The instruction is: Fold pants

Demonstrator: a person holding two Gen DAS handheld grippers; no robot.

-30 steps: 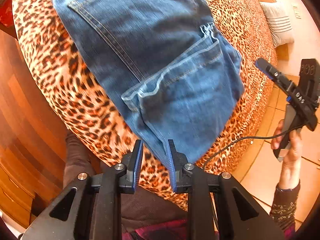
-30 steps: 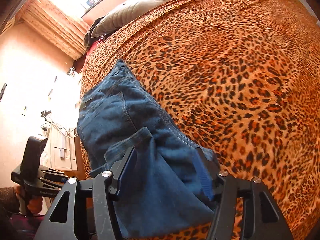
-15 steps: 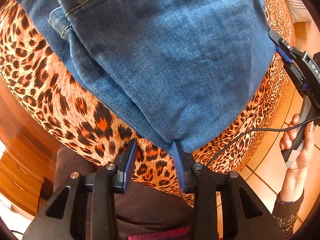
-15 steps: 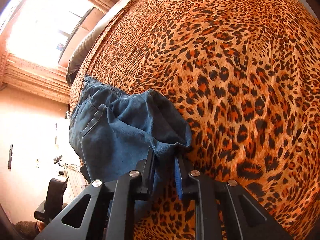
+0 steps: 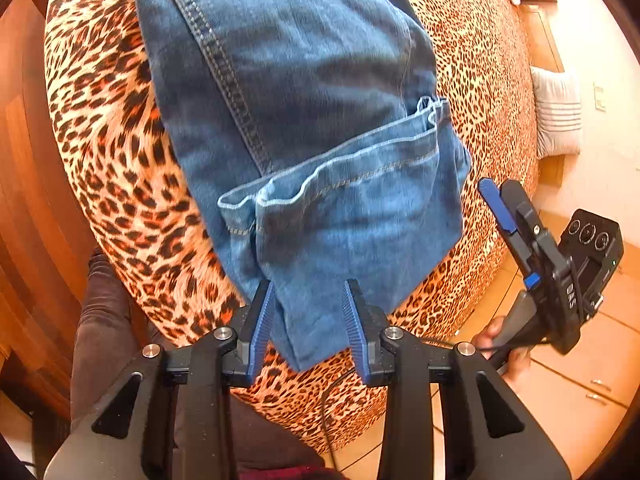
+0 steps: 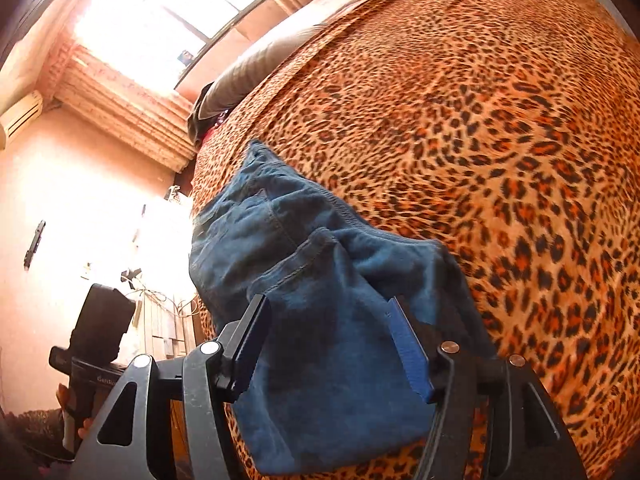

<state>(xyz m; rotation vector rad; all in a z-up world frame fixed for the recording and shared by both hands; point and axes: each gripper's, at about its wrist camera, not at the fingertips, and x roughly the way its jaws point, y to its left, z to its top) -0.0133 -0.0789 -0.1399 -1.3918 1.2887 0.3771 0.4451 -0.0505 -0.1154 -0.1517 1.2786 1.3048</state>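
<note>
Blue jeans (image 5: 304, 120) lie folded on a leopard-print bed (image 5: 104, 112), the leg ends doubled back over the seat, the fold edge hanging at the bed's near edge. My left gripper (image 5: 308, 312) is open, its jaws on either side of the fold edge, not pinching it. My right gripper (image 6: 328, 332) is open over the other end of the folded jeans (image 6: 320, 292), holding nothing. It also shows in the left wrist view (image 5: 516, 220), beside the jeans' right edge.
The bed runs far and right (image 6: 480, 120). A wooden wall (image 5: 24, 160) lies left, tiled floor (image 5: 560, 380) right. A grey pillow (image 6: 248, 76) sits at the bed's head under a bright window (image 6: 160, 28). A striped pillow (image 5: 556, 116) lies beyond the bed.
Both grippers gripped the fold edge half a second ago and have let go. Both jaws have opened wide and pulled back a little; the jeans rest flat on the bed.
</note>
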